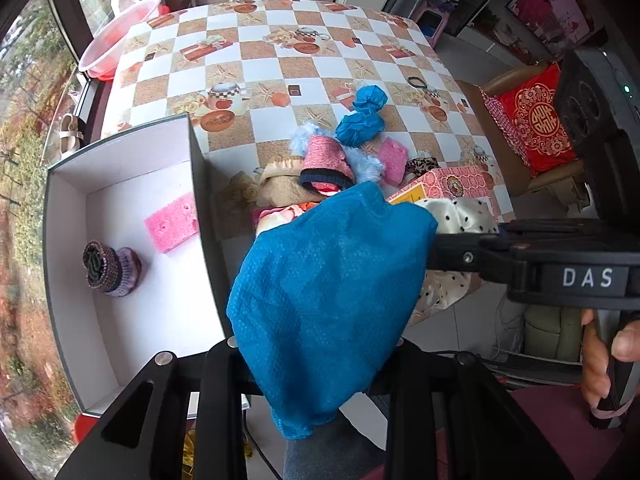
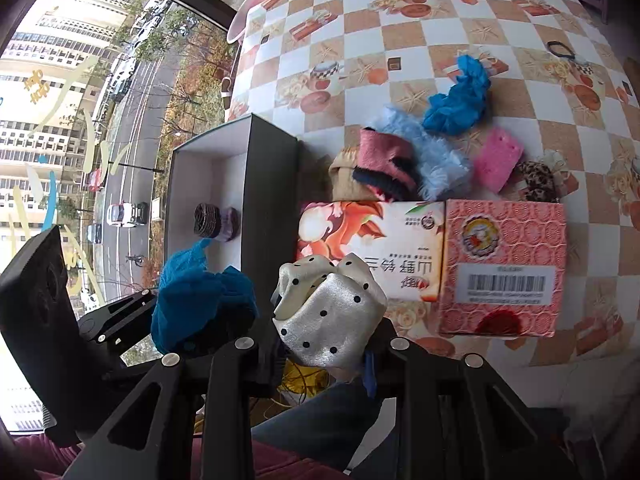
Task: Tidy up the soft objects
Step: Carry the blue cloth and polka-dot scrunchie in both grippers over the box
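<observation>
In the left wrist view my left gripper [image 1: 316,360] is shut on a blue non-woven cloth [image 1: 332,276], which hangs beside the right wall of an open white box [image 1: 120,168]. In the box lie a pink sponge [image 1: 172,228] and a rolled knitted piece [image 1: 112,266]. In the right wrist view my right gripper [image 2: 320,352] is shut on a white polka-dot satin cloth [image 2: 332,320], held off the table's near edge. The left gripper [image 2: 192,332] with the blue cloth [image 2: 200,300] shows at left. A pile of soft items lies on the checked table [image 2: 400,32].
The pile holds a crumpled blue cloth [image 2: 460,100], a pink knit [image 2: 384,152], light-blue fluff [image 2: 436,160], a pink sponge [image 2: 498,158] and a leopard scrunchie [image 2: 536,180]. Two cartons [image 2: 504,264] stand at the near edge. A hair tie [image 2: 560,50], pink basin [image 1: 116,40] and cushioned chair [image 1: 532,120] lie further out.
</observation>
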{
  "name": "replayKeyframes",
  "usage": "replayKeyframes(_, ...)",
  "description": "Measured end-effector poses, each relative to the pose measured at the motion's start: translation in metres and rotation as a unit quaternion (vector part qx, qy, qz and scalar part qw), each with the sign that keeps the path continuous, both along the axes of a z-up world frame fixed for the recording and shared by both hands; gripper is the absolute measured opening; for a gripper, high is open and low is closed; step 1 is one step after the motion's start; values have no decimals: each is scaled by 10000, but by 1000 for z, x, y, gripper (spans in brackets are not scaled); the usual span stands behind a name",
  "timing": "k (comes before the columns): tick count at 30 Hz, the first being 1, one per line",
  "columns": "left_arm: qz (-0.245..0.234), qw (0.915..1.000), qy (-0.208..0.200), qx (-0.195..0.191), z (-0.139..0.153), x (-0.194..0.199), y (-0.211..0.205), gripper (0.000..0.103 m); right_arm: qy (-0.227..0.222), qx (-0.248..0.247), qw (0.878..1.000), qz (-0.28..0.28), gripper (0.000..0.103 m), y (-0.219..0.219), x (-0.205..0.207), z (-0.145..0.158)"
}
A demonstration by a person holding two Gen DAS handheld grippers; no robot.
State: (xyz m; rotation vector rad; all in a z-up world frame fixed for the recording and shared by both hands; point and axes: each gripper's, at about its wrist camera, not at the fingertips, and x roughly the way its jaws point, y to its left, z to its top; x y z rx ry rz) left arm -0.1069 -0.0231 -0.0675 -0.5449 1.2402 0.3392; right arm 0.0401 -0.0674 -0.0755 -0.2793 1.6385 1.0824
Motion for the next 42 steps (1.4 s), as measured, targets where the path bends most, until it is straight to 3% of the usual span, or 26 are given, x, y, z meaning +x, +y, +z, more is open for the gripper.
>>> replayKeyframes(6, 588, 9977, -286, 154, 13, -38, 22, 33, -273, -7, 9985, 481, 31, 28, -30, 11)
replayKeyframes(15, 1510, 9870, -469, 274, 12, -86, 52, 33, -535, -125, 9916, 1171, 31, 61, -64, 14)
replayKeyframes(31, 2174, 9747, -440, 287, -1, -124, 75, 33, -755, -171, 9829, 1670, 31, 92, -87, 18)
replayKeyframes(42, 2657, 9639, -107, 122, -26, -156, 83, 34, -674, -279, 9741, 2141, 31, 115, -112, 3)
